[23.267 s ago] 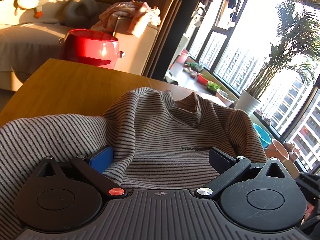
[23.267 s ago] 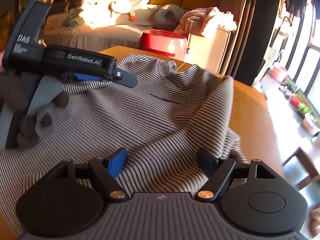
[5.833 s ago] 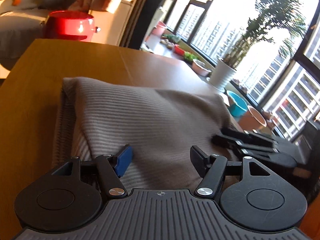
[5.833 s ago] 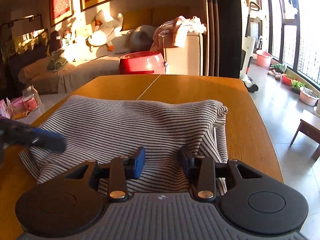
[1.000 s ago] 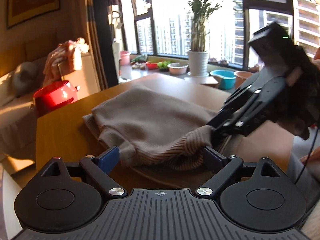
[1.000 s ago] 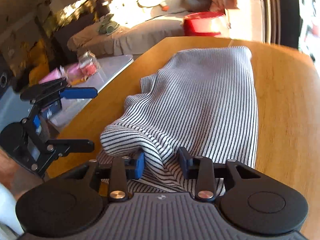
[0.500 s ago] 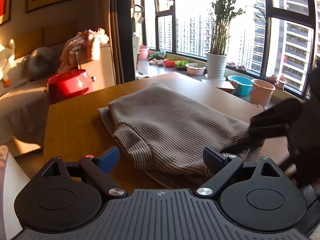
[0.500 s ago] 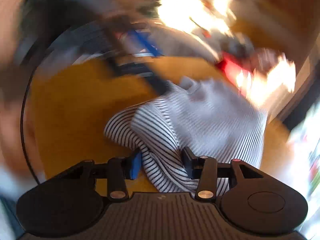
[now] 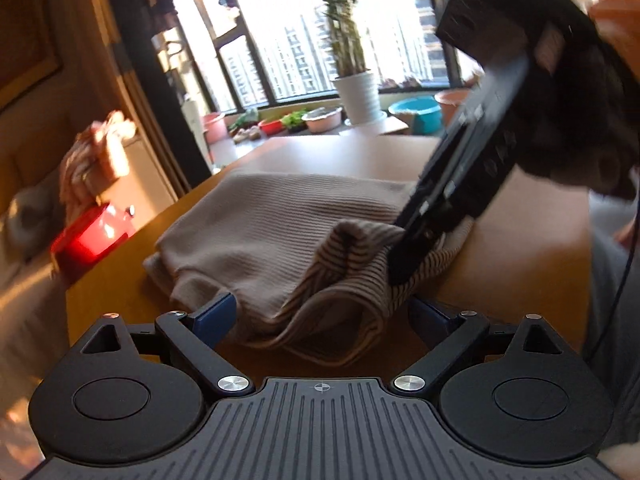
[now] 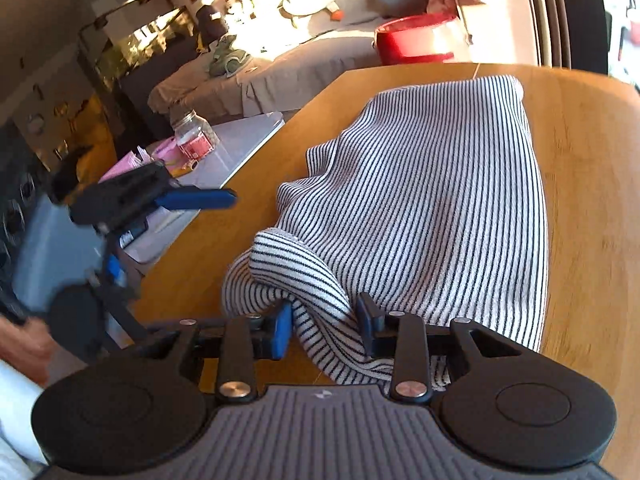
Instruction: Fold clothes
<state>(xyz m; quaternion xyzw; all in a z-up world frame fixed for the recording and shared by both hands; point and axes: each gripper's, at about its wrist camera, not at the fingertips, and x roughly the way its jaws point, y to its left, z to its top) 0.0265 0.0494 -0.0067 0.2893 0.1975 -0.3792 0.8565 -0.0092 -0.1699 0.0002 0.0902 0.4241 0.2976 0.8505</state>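
With the right gripper point(image 10: 322, 330) closing on the striped sweater's point(image 10: 432, 208) near corner, carry it far-side evenly while the left gripper point(image 9: 320, 316) stays open.

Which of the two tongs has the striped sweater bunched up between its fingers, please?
The right tongs: a bunched fold of the striped sweater fills the gap between its closing jaws. The left tongs stand wide open and pinch nothing.

Wooden table point(image 10: 592, 184), sunlit; folded striped sweater point(image 10: 432, 200) lying directly on it
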